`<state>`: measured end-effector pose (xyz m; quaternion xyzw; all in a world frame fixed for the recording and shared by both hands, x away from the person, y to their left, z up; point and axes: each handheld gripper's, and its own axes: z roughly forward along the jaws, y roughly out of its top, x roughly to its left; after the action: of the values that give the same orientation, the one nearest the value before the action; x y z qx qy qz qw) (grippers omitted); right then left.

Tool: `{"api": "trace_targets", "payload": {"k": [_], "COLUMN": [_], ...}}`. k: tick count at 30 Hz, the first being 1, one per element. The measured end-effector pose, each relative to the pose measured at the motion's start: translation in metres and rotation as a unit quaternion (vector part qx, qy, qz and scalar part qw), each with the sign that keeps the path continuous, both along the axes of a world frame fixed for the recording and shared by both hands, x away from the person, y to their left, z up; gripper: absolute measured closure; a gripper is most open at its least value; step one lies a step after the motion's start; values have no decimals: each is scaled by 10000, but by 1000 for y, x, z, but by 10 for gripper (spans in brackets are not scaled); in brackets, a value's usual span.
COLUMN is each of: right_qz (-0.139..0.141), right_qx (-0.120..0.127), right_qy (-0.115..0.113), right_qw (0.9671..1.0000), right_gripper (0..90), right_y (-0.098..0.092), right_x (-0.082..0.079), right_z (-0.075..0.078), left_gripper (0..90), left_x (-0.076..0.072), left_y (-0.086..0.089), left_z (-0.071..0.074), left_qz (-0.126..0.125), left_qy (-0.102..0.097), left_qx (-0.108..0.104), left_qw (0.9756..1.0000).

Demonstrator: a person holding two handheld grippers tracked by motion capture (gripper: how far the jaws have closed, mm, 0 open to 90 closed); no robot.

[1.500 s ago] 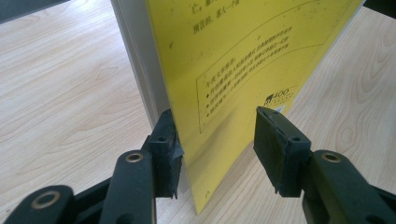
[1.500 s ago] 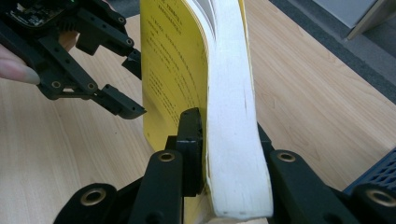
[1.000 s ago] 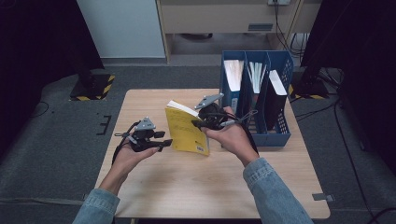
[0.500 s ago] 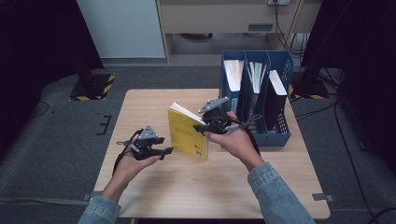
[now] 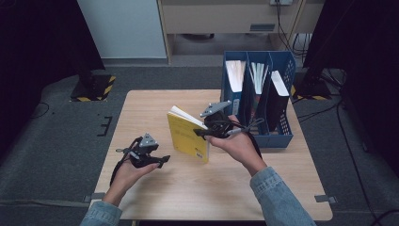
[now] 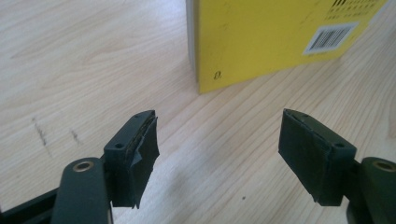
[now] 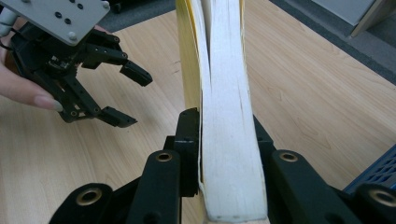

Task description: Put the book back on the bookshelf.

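Open claw before yellow book

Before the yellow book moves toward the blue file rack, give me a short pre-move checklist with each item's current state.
1. Right gripper clamped on the yellow book: ok.
2. Left gripper free of the book, its jaws having just been opening with nothing between them: ok.
3. Book upright, one corner on the table: ok.
4. Book's pages held together: not ok, they gape in the right gripper view.
5. Free slot in the blue file rack: cannot tell.
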<state>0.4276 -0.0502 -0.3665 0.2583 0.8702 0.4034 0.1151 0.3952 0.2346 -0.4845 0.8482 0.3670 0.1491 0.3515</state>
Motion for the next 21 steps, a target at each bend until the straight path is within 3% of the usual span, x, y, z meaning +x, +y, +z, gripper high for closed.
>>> {"api": "trace_targets", "payload": {"k": [11, 21], "right_qz": [136, 184], "right_qx": [-26, -106], "right_qy": [60, 93], "right_qw": [9999, 9997], "right_gripper": [675, 695], "right_y": [8, 17], "right_x": [0, 4], "right_z": [-3, -10], "left_gripper": [227, 225], "left_x": [0, 0], "left_y": [11, 17], "left_z": [-6, -7], "left_qz": [177, 229], "left_qy": [122, 123], "left_qx": [56, 40], "left_qw": [9998, 9997]}}
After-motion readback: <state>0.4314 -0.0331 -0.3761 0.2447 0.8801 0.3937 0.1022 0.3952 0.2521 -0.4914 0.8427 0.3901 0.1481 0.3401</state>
